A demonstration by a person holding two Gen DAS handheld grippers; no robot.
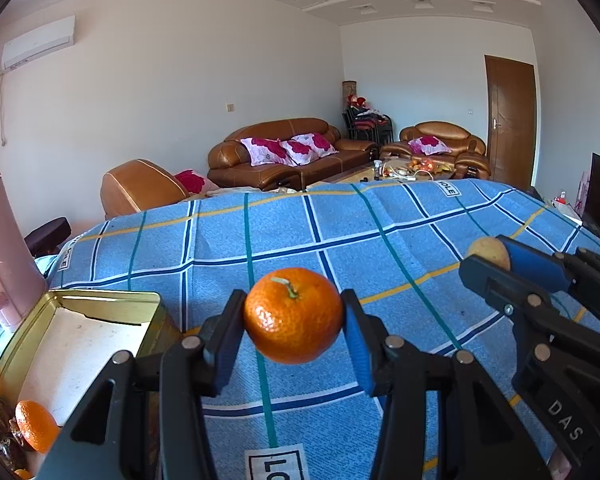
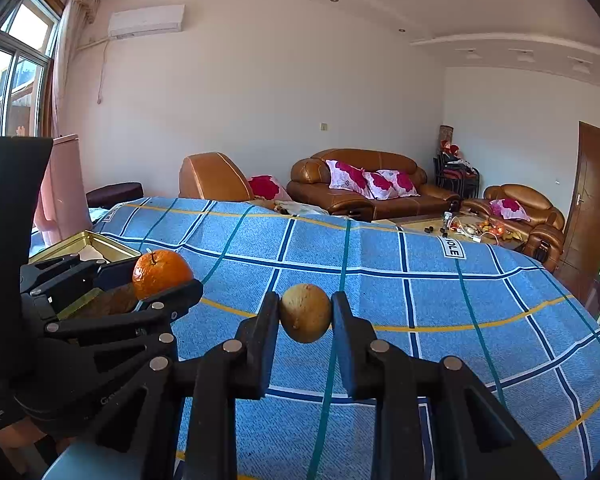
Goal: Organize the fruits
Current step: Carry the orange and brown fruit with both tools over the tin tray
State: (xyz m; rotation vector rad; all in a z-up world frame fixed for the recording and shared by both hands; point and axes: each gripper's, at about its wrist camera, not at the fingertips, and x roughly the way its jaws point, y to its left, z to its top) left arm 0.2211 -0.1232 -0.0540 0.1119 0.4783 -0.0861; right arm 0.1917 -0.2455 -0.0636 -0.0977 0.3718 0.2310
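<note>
An orange tangerine (image 1: 293,315) with a short green stem hangs above the blue checked cloth, and my left gripper (image 1: 293,320) is shut on it, one pad on each side. A small yellow-brown round fruit (image 2: 306,313) is pinched in my right gripper (image 2: 306,316), also held clear of the cloth. Each view shows the other tool: the right gripper (image 1: 496,258) with its fruit (image 1: 489,252) at the right, the left gripper (image 2: 156,280) with the tangerine (image 2: 162,273) at the left. A gold tin box (image 1: 100,300) lies open at lower left with another tangerine (image 1: 36,426) in its near corner.
The blue checked cloth (image 1: 380,220) covers the whole work surface. A pink jug-like thing (image 1: 0,248) stands left of the tin. Dark brown items (image 1: 0,420) lie in the tin's near corner. Brown leather sofas (image 1: 288,152) and a cluttered low table (image 1: 412,170) stand beyond the far edge.
</note>
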